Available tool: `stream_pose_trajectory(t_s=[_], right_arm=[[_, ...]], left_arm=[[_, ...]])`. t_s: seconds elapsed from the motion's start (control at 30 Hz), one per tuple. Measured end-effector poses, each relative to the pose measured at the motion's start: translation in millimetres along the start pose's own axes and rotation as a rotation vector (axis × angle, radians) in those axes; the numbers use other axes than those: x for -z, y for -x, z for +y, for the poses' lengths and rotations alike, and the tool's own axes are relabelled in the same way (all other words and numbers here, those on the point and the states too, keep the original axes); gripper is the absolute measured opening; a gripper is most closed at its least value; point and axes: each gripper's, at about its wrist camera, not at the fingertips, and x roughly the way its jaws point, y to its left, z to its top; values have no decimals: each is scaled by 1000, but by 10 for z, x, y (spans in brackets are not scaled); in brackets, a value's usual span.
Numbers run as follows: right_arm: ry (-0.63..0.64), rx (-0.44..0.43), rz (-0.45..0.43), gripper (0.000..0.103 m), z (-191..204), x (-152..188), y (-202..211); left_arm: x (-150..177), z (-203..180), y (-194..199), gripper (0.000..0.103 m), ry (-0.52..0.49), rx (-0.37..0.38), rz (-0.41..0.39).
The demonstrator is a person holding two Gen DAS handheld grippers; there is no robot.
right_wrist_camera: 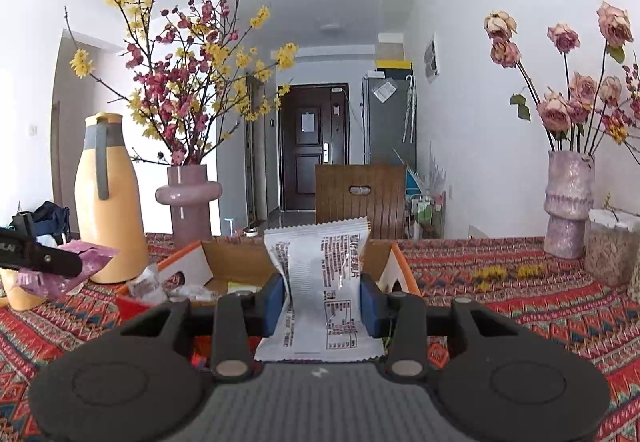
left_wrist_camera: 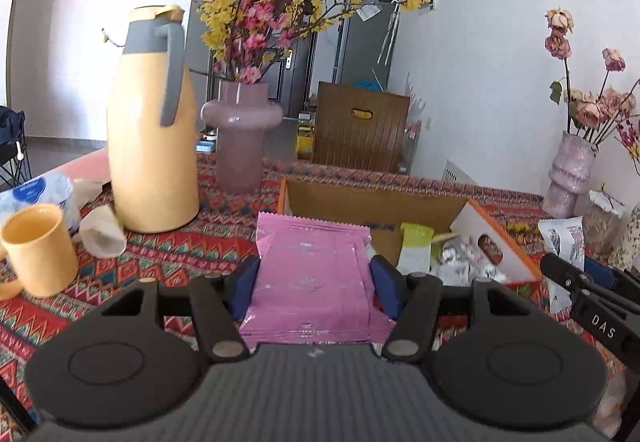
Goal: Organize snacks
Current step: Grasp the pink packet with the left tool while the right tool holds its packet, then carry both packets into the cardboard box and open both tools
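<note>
Both grippers clamped: left gripper [left_wrist_camera: 313, 278] pinching pink packet [left_wrist_camera: 310, 274], right gripper [right_wrist_camera: 323, 302] white printed packet [right_wrist_camera: 320, 282]; "DAS" legible.

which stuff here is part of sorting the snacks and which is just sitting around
Part of the job:
- pink packet held in the left gripper
- white packet held in the right gripper
- cardboard box with snacks inside
- green packet in the box

Just lying about:
- yellow jug
- yellow mug
- mauve vase of blossom branches
- textured vase of dried roses
- patterned tablecloth
</note>
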Motion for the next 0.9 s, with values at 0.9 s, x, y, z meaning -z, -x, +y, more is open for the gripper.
stream_pose_trajectory(t_s=[0.9], right_arm=[[-1,49,130,39,-14,-78,-1335]], left_arm=[[-133,16,-1160,62,48,-25,49]])
